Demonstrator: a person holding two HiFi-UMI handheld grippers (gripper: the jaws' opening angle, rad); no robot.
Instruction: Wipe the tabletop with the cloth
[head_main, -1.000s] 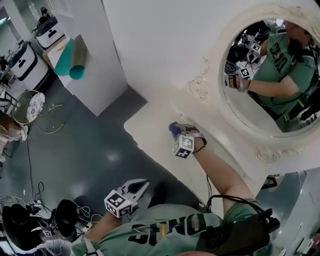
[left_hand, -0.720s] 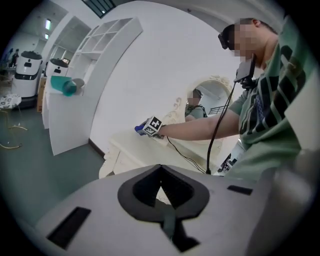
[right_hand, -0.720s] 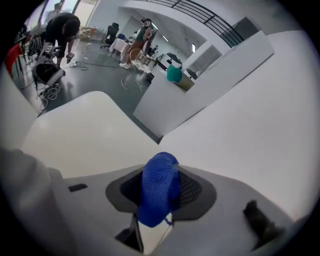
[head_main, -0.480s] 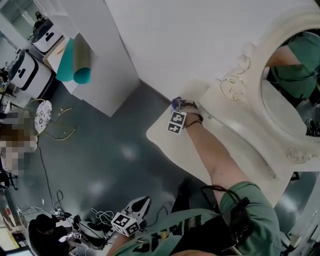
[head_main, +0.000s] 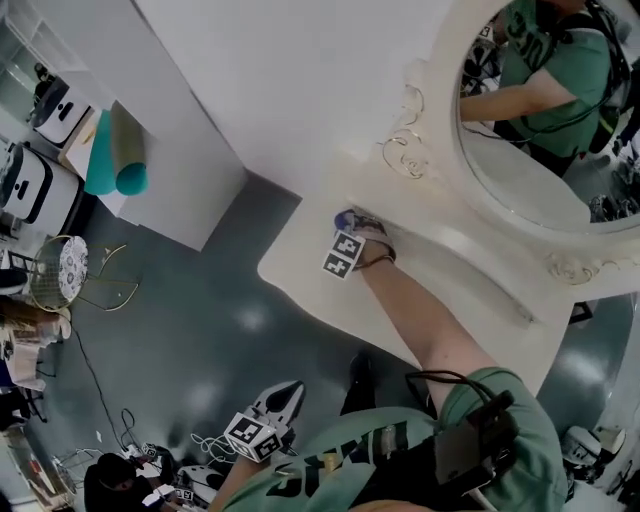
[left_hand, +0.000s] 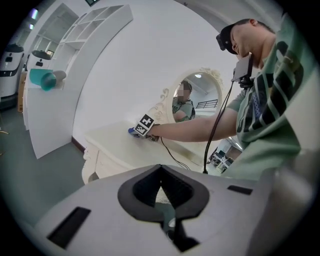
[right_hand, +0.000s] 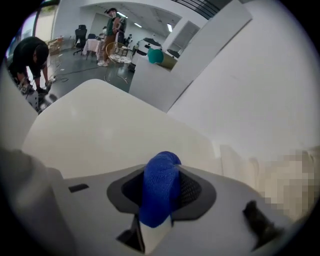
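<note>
The right gripper (head_main: 349, 224) sits near the far left end of the cream surface (head_main: 330, 300), about mid-frame in the head view. Its jaws pinch the cloth (right_hand: 160, 186) and hold it low over the top; whether it touches the top cannot be made out. Just above the gripper the surface meets the white wall (head_main: 300, 90), and to the upper right the carved frame of the mirror (head_main: 540, 130) stands close by. To the left and below, the curved front edge drops to the grey floor (head_main: 200, 300) — little room that way. The bare top runs on toward the lower right, under the person's forearm.

In the right gripper view the surface spreads ahead to a rounded edge at the upper left. The cloth is bright blue with a knit texture, bunched into a rounded wad that bulges past the jaws.

The left gripper (head_main: 288, 392) hangs off the surface, over the floor at the bottom of the head view — jaws pressed together, nothing between them.
</note>
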